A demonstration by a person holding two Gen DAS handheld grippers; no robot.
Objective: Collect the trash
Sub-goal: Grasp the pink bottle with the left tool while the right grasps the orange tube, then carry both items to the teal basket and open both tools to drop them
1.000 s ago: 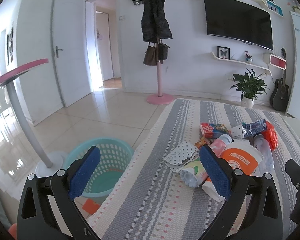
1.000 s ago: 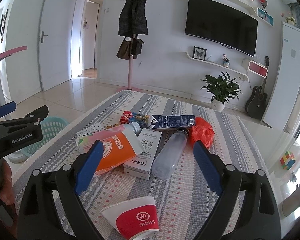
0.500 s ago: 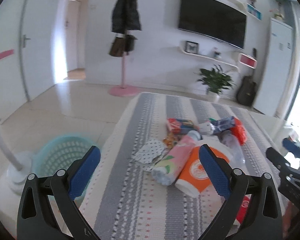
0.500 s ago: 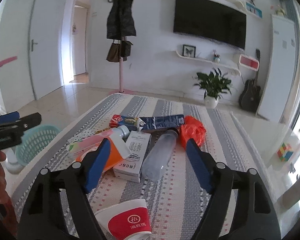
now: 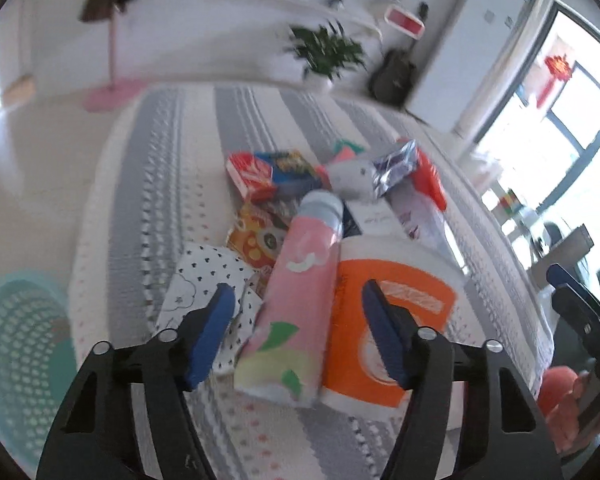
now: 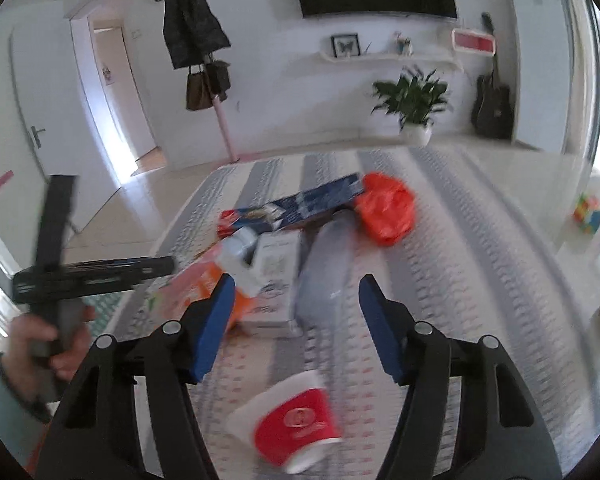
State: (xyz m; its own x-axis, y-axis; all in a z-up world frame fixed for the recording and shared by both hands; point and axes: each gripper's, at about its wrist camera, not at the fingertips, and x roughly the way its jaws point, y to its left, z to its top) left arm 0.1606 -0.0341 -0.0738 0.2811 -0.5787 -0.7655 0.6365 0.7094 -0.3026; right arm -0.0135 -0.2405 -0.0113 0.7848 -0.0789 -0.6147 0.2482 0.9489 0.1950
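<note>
A pile of trash lies on a striped grey-and-white cloth [image 5: 172, 184]. My left gripper [image 5: 297, 290] points down at it, jaws closing. A pink bottle [image 5: 300, 300] lies between the pads without touching them. Beside the bottle are an orange-and-white tub [image 5: 392, 320] and a polka-dot paper [image 5: 204, 276]. My right gripper [image 6: 296, 280] hovers over the same pile, jaws closing too. A clear bottle [image 6: 324, 280] lies under the gap, and the pads are not pressing on it. A red paper cup [image 6: 296, 428] lies on its side near the right gripper's base.
A teal basket [image 5: 16, 360] stands on the floor left of the table. The pile also holds a red box [image 5: 252, 176], a white box [image 6: 278, 260], a blue carton [image 6: 312, 204] and an orange bag [image 6: 386, 208]. A person's hand [image 6: 56, 340] grips the left tool.
The left gripper swung right from the basket side and tipped down over the pile, its jaws narrowing around the pink bottle. The right gripper rolled and narrowed its jaws, staying nearly in place.
</note>
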